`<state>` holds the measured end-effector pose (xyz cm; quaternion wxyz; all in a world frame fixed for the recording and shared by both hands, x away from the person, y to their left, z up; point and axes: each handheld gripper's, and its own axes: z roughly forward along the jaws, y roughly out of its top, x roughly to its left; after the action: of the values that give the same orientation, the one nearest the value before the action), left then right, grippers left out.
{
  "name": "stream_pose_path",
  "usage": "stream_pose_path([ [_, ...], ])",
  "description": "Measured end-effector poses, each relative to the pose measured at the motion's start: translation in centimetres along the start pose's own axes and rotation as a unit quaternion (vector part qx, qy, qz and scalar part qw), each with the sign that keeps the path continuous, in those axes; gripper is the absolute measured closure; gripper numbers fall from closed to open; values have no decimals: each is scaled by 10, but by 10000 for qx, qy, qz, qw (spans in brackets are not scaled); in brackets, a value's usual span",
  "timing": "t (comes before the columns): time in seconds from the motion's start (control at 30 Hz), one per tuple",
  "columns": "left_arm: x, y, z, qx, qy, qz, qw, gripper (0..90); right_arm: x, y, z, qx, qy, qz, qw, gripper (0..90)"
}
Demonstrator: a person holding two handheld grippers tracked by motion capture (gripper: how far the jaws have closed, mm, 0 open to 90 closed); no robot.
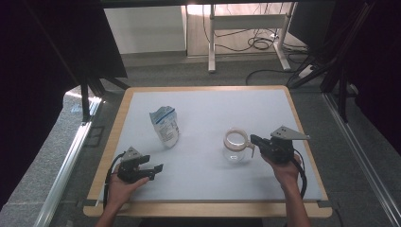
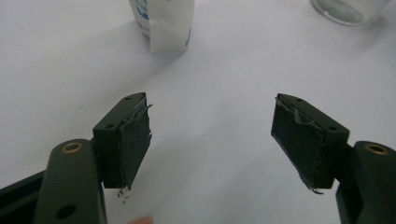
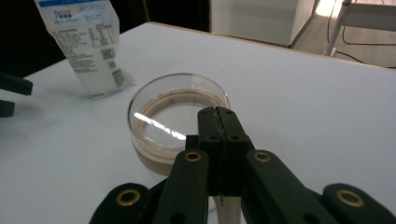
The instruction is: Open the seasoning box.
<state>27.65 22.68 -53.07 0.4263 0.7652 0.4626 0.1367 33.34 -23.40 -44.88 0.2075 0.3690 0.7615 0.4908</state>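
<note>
Your right gripper (image 3: 219, 116) has its jaws pressed together at the near rim of the glass jar (image 1: 235, 146), apparently clamped on the jar's pale handle (image 3: 227, 210), which shows just below them. The jar stands right of the table's (image 1: 208, 184) centre. I judge it rigid, slick and breakable, so that handle is the safest hold. Your left gripper (image 2: 211, 135) hangs spread wide and empty, facing the white pouch (image 1: 165, 125), which stands upright, looks light and crushable; take it near the top.
</note>
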Motion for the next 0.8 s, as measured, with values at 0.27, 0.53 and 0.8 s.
stream_pose_path([
  [0.27, -7, -1, 2, -15, -23, 62, 10000, 308, -1, -4, 2, 99, -144, -66, 9998, 900],
  [0.53, -16, 0, 4, -56, -88, 128, 9999, 321, -1, -6, 0, 56, -143, -72, 9999, 900],
  [0.8, -29, 4, 3, -150, -167, 213, 9995, 390, -1, -7, 0, 30, -134, -67, 9999, 900],
])
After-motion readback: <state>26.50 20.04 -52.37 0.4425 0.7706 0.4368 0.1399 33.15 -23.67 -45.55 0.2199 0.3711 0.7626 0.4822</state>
